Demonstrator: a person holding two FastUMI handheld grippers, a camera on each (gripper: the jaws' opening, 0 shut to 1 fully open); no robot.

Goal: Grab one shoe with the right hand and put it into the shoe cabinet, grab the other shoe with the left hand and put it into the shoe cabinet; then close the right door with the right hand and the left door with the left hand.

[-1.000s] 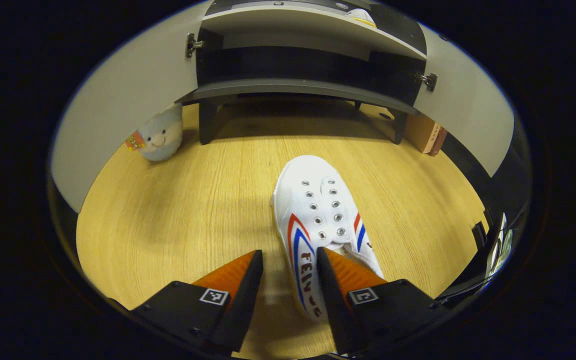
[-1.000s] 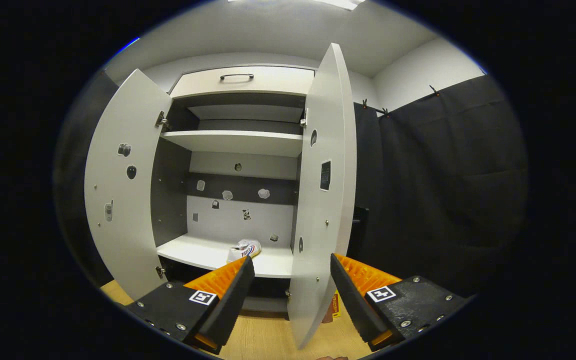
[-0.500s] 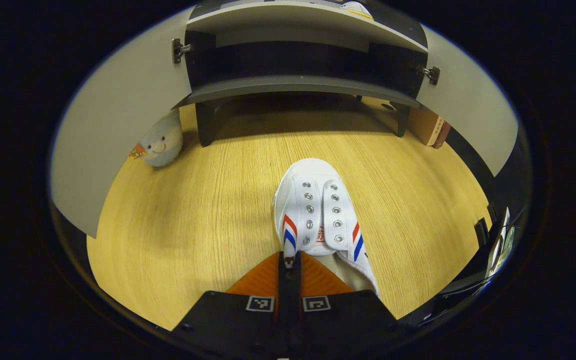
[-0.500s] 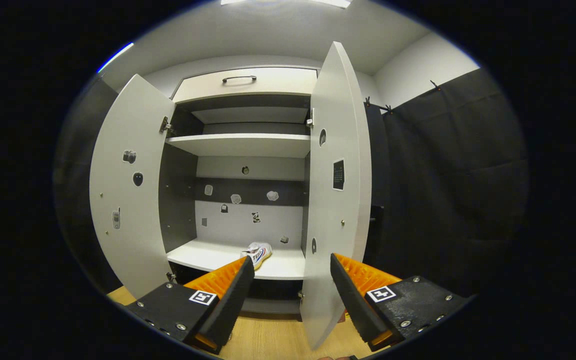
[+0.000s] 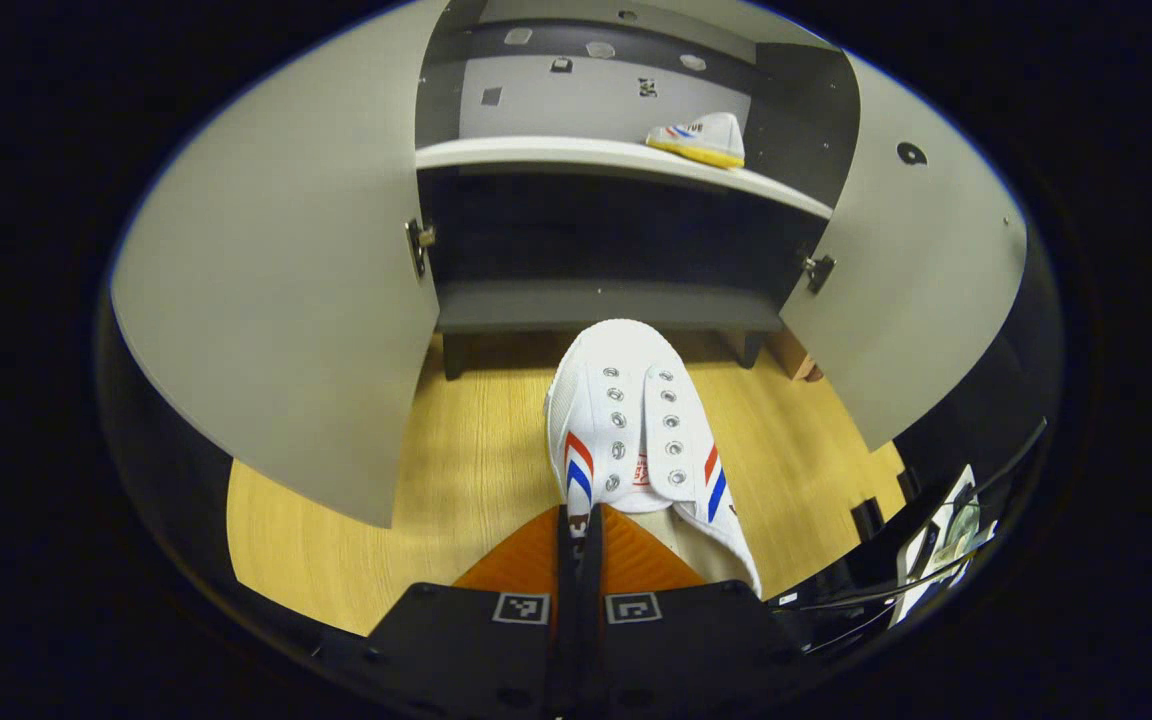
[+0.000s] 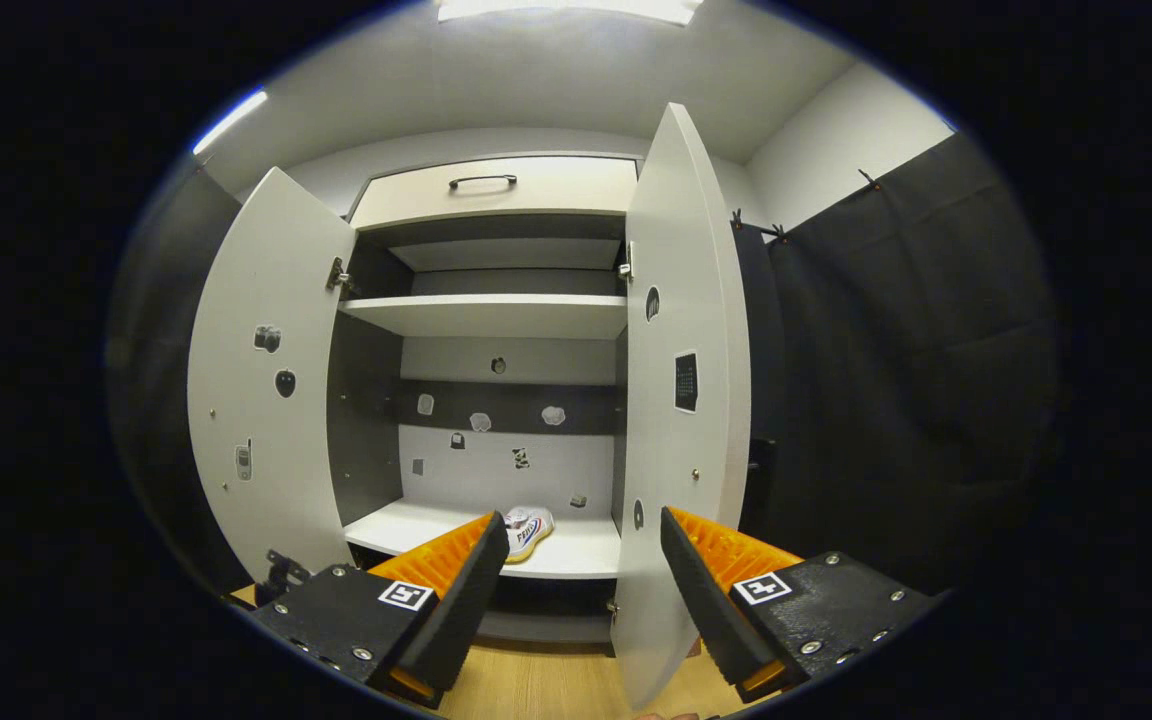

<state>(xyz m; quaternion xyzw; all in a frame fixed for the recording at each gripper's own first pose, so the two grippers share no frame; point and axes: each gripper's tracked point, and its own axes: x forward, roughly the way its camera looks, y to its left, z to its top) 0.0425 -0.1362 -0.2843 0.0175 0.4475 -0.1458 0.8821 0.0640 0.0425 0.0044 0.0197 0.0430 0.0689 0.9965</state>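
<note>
- Hanging toe-forward from the left gripper (image 5: 576, 520), the second shoe (image 5: 636, 420) is being held with both fingers pressed together on its collar edge; the pinch at the heel end is leaving the toe free to lead into the shoe cabinet (image 5: 616, 300).
- Resting on the cabinet's white lower shelf (image 5: 536, 152), toward its right end, the first shoe (image 5: 698, 138) is leaving the shelf's left and middle stretch bare, presumably room for its partner.
- Judging from the left gripper view, the held shoe is riding below that shelf, its toe showing in front of the cabinet's dark base; a lift is likely being required before it can go in.
- Standing swung outward on either side of the cabinet opening, the left door (image 5: 286, 300) and the right door (image 5: 906, 290) are giving clear access; closing is not yet due.
- Waiting in front of the cabinet, the right gripper (image 6: 581, 575) is holding nothing, its jaws apart, with the right door's edge (image 6: 681, 400) lying between its fingers in its own view, plausibly readying the later push.
</note>
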